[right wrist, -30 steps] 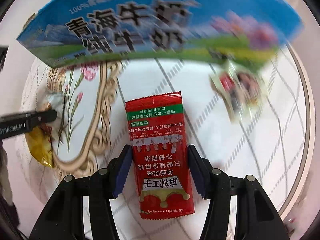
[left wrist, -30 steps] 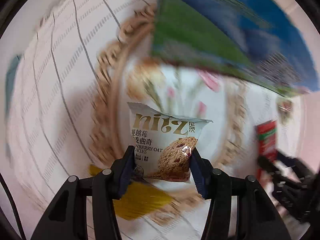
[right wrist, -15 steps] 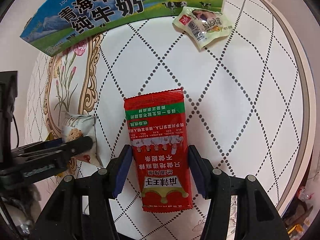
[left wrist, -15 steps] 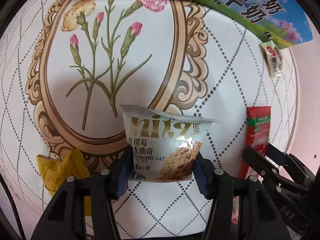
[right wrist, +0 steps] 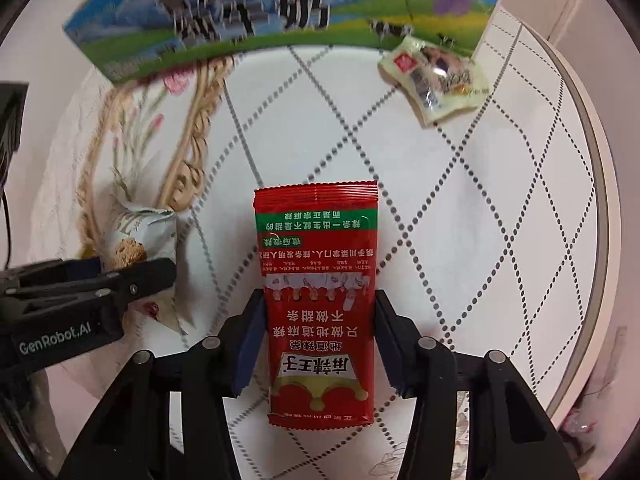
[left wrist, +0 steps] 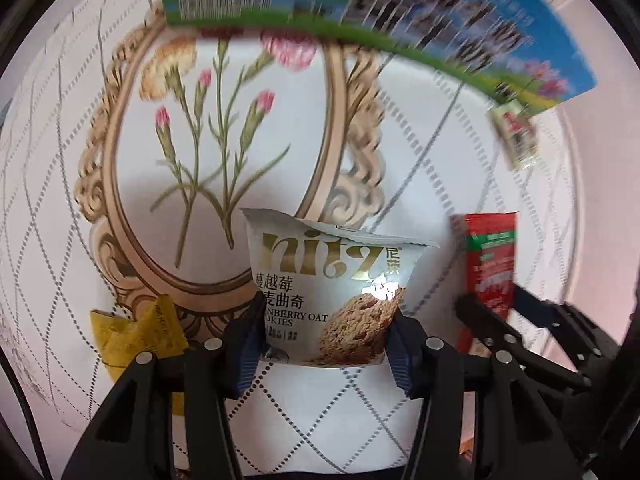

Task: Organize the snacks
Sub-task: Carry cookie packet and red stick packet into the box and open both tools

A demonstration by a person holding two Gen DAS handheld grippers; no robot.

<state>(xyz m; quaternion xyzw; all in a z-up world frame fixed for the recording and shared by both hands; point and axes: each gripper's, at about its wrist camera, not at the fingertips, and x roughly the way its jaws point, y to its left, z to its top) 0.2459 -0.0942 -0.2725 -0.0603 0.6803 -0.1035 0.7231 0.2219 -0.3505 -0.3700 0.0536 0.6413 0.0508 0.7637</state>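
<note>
Compared with half a second ago, both views are tipped back toward the milk carton [right wrist: 280, 12], which now looms larger and blurred along the far edge of the table [right wrist: 540, 184]; both packets are judged to be on their way to it.

The cookie packet [left wrist: 332, 288], a glossy, puffed foil pouch with a crimped top, is clenched between the jaws of the left gripper [left wrist: 324, 344]. The red sachet [right wrist: 318, 280], flat and smooth with serrated end seals, is clamped by the right gripper [right wrist: 316, 340].

A crinkled yellow wrapper [left wrist: 136, 332] is left on the cloth near the front edge, and a pale packet [right wrist: 436, 80] is seen just beside the carton's right corner, so two snacks are not yet gathered.
</note>
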